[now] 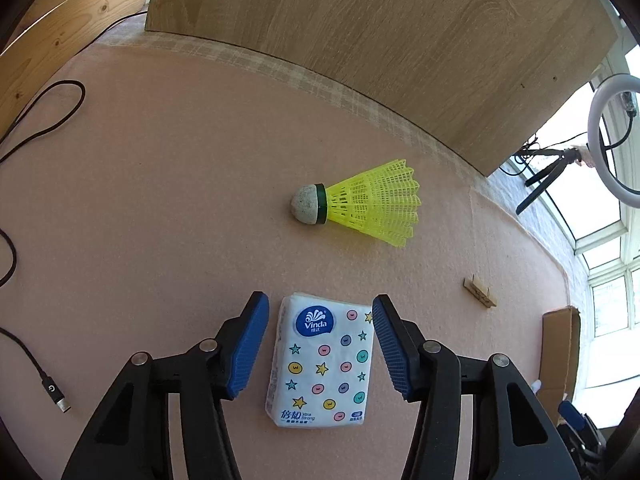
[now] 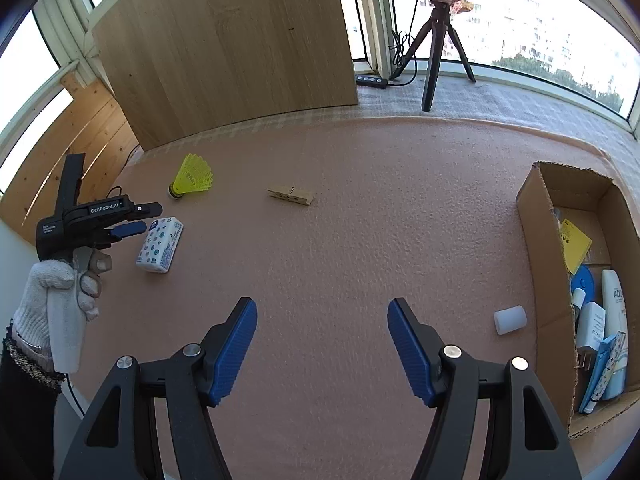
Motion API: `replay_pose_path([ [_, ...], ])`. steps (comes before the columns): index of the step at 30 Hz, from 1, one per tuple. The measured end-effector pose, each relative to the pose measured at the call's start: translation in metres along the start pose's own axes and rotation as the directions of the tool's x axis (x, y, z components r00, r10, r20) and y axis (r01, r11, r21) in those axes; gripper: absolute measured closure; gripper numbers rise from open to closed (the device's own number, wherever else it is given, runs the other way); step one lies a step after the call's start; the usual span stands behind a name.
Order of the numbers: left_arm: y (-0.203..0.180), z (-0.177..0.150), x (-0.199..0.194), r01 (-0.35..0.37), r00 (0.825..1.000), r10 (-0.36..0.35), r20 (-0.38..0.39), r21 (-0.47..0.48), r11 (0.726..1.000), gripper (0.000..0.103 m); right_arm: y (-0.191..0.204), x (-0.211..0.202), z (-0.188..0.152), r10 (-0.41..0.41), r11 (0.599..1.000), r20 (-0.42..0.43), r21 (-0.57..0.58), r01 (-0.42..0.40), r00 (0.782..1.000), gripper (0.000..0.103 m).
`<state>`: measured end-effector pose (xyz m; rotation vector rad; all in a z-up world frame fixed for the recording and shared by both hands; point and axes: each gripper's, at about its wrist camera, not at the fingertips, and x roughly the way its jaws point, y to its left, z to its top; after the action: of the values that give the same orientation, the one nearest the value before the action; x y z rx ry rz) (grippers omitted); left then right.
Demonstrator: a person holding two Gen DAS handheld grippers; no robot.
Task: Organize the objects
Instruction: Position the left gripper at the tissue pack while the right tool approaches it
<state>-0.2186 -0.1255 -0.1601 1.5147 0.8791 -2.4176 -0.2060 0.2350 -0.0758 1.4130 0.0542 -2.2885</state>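
L tool (image 1: 318, 344) straddles tissue pack (image 1: 322, 362); pack flat on pink bench (image 1: 160, 200), long axis along the fingers, pads just beside both long edges, small gaps, no pinch yet. L much nearer; tool pitched steeply down, gloved hand (image 2: 60, 280) on grip. R tool (image 2: 322, 350) spread, empty, mid-bench. Cardboard box (image 2: 536, 240) far R, prob. destination.

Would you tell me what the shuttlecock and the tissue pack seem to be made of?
Shuttlecock: glossy yellow plastic mesh skirt, matte speckled head, probably cork. Tissue pack: thin printed plastic film, slightly shiny, over what looks like soft paper.
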Motion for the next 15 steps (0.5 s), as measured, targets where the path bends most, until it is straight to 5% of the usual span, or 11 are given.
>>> replay_pose_path([
  [4, 0.000, -0.013, 0.006, 0.018, 1.000, -0.018, -0.011, -0.017, 1.000, 0.059, 0.000, 0.000, 0.001, -0.002, 1.000, -0.005, -0.009, 0.002, 1.000, 0.039],
  [15, -0.033, -0.074, 0.000, 0.040, 0.999, -0.040, -0.003, 0.018, 0.999, 0.061, 0.000, 0.011, -0.003, 0.037, 0.999, -0.039, -0.019, -0.038, 0.999, 0.039],
])
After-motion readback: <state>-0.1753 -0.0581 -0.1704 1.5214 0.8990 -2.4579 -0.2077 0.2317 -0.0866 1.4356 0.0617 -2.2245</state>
